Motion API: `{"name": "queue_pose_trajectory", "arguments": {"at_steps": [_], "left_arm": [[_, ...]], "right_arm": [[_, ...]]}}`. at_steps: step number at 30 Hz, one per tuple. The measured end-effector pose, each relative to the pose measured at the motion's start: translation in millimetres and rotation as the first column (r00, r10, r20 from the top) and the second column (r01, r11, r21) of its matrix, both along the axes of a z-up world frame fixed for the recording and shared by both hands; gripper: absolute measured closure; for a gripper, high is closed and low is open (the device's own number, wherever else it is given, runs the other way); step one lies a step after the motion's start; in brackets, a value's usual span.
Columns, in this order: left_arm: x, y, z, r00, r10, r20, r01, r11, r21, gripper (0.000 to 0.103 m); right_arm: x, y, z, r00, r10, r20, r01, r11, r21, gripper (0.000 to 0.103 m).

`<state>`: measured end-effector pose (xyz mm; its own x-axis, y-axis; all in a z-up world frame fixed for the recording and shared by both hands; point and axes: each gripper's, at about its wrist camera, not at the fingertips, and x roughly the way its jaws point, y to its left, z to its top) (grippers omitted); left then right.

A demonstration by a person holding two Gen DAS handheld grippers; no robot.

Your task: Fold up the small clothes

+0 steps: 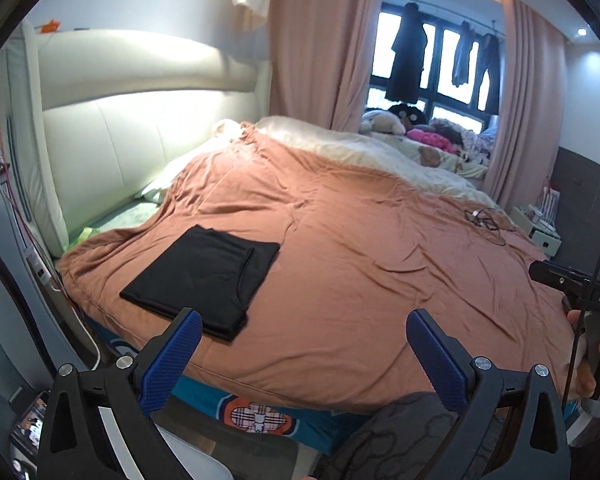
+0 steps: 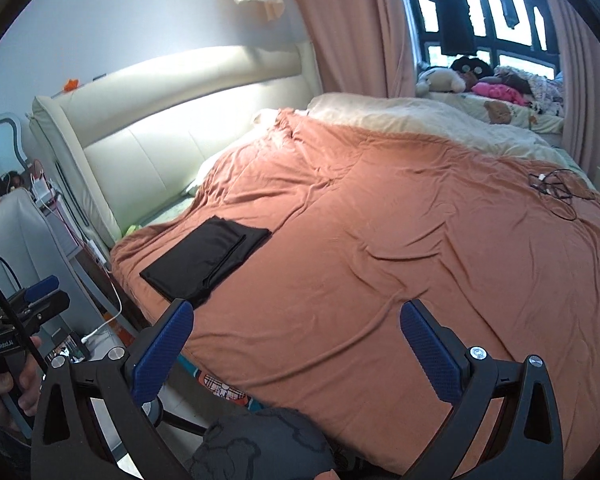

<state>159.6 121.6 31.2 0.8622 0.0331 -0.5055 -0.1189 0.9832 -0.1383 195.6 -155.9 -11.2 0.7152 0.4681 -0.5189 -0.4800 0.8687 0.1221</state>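
Note:
A black garment (image 1: 204, 276) lies folded into a flat rectangle on the orange-brown duvet (image 1: 360, 260) near the bed's front left corner; it also shows in the right wrist view (image 2: 208, 258). My left gripper (image 1: 302, 322) is open and empty, held above the bed's front edge just right of the garment. My right gripper (image 2: 296, 314) is open and empty, above the duvet (image 2: 400, 240) to the right of the garment. A grey patterned cloth (image 1: 396, 436) lies low below the bed edge, also in the right wrist view (image 2: 260, 444).
A cream padded headboard (image 1: 132, 128) stands at the left. A tangle of black cables (image 1: 486, 220) lies on the duvet's far right. A cream blanket (image 1: 380, 152) and soft toys (image 1: 384, 120) sit at the back by the window. A bedside unit (image 2: 60, 216) with cables stands left.

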Motion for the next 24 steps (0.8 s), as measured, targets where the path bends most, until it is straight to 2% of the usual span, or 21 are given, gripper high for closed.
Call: {"name": "queue_pose_trajectory", "arguments": {"at_steps": [4,10,24], "left_arm": [[-27.1,-25.4,-1.1,0.998,-0.036,0.055,0.035,0.999,0.021,0.001],[-58.4,-53.9,-10.4,0.991,-0.062,0.118,0.058,0.998,0.035,0.001],[-121.0,-86.9,-21.8,0.974,-0.135,0.182,0.125,0.990,0.068,0.000]], "right_arm": [[-45.2,-26.2,-4.5,0.997,-0.058,0.046,0.059,0.998,-0.012,0.000],[-103.8,-32.2,-20.5,0.988,-0.112,0.104,0.115,0.993,-0.031,0.000],[-175.9,-34.6,-49.3,0.977,-0.161,0.141,0.168,0.985,-0.036,0.000]]}}
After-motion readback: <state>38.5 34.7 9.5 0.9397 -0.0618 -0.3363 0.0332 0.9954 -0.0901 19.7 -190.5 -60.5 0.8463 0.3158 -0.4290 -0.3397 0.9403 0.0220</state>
